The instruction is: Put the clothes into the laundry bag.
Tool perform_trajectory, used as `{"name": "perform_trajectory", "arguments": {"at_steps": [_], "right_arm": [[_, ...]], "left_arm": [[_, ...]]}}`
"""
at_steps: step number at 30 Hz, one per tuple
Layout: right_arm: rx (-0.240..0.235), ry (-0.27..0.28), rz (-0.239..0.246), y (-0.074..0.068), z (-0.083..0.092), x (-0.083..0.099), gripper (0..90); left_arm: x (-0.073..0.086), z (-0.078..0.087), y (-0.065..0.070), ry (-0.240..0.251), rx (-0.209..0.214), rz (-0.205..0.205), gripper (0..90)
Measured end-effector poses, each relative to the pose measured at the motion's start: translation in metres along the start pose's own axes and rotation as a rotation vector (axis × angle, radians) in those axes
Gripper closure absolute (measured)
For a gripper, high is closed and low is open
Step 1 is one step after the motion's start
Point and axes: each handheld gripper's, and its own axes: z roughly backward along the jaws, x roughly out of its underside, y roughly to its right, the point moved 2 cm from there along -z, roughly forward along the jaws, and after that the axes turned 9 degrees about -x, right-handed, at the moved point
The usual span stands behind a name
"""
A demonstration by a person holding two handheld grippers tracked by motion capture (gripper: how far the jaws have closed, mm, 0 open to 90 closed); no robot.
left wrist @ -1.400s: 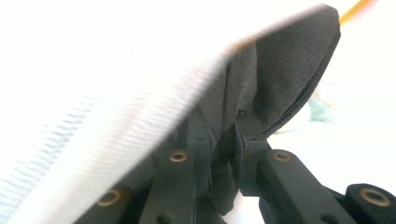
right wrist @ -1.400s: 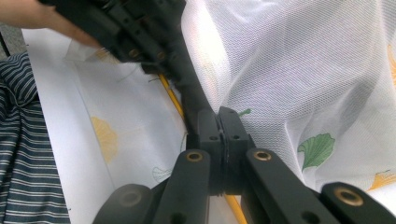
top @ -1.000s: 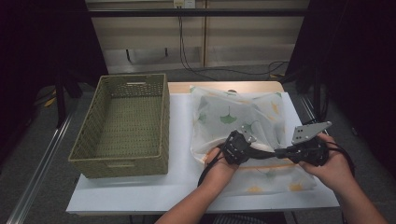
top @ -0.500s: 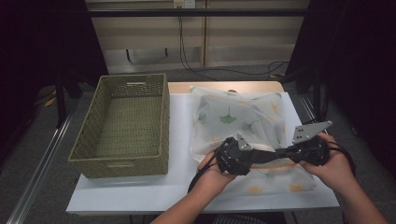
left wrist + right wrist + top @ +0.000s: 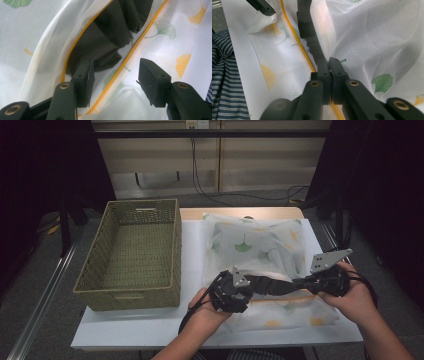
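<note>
A white mesh bag point(image 5: 255, 240) printed with ginkgo leaves lies on the table, its yellow-zipped mouth facing me. A dark garment point(image 5: 272, 287) sits bunched in that mouth, partly under the mesh. In the left gripper view it point(image 5: 112, 27) lies just past my left gripper point(image 5: 115, 67), whose jaws have just been opening; only zipper and mesh show between them. My left gripper point(image 5: 255, 287) is at the mouth's left end. My right gripper point(image 5: 329, 61) is shut on the bag's point(image 5: 374, 37) mesh edge beside the garment point(image 5: 308, 27). It point(image 5: 298, 282) holds the right end.
An empty woven green basket point(image 5: 142, 202) stands at the left of the white table top point(image 5: 192, 245), close beside the bag. Cables run along the floor behind the table. A striped sleeve point(image 5: 224, 62) shows at the left in the right gripper view.
My left gripper has drawn back to the left and toward the table's front edge, away from the dark garment. The right gripper has kept its place on the bag.
</note>
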Motion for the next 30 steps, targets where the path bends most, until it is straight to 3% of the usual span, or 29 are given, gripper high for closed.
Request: {"name": "perform_trajectory", "arguments": {"at_steps": [3,6,7,11,12,14,15,16,20,21,23,24,26,27,30], "right_arm": [[-0.005,0.027,-0.004,-0.002,0.002,-0.002,78.8],[0.018,0.045,0.008,-0.004,0.005,-0.005,73.8],[0.028,0.051,0.009,-0.005,0.006,-0.006,73.6],[0.019,0.063,0.023,-0.006,0.007,-0.008,73.4],[0.013,0.066,0.028,-0.006,0.006,-0.009,73.4],[0.002,0.064,0.027,-0.007,0.004,-0.01,73.4],[0.0,0.059,0.029,-0.007,0.003,-0.01,73.6],[-0.011,0.056,0.028,-0.007,0.001,-0.01,73.6],[-0.014,0.043,0.033,-0.007,-0.003,-0.012,73.6],[-0.014,0.045,0.034,-0.007,-0.004,-0.012,73.6],[-0.016,0.045,0.033,-0.006,-0.004,-0.013,73.6],[-0.019,0.045,0.032,-0.006,-0.003,-0.013,73.5],[-0.015,0.046,0.026,-0.005,-0.003,-0.014,73.4],[-0.015,0.046,0.027,-0.005,-0.002,-0.014,73.4],[-0.03,0.051,0.032,-0.005,-0.001,-0.016,73.4]], "left_arm": [[0.006,-0.002,-0.002,-0.019,0.019,-0.008,46.4],[0.011,-0.002,-0.005,-0.014,0.024,0.01,46.0],[0.012,-0.001,-0.006,-0.02,0.039,0.007,45.9],[0.019,0.004,-0.011,-0.032,0.017,0.014,45.6],[0.021,0.005,-0.011,-0.019,0.008,0.036,45.6],[0.024,0.009,-0.014,-0.028,0.002,0.04,45.3],[0.025,0.009,-0.013,-0.006,0.006,0.062,45.1],[0.026,0.011,-0.015,-0.026,0.005,0.03,44.9],[0.027,0.014,-0.014,-0.024,0.01,0.046,44.3],[0.027,0.014,-0.016,-0.032,0.026,0.015,44.1],[0.025,0.013,-0.015,-0.026,0.044,0.012,43.3],[0.024,0.012,-0.013,-0.02,0.062,0.028,41.9],[0.018,0.01,-0.011,-0.029,0.104,0.016,41.1],[0.015,0.008,-0.008,-0.005,0.112,0.027,40.6],[0.007,0.004,-0.004,-0.01,0.119,-0.002,39.9]]}}
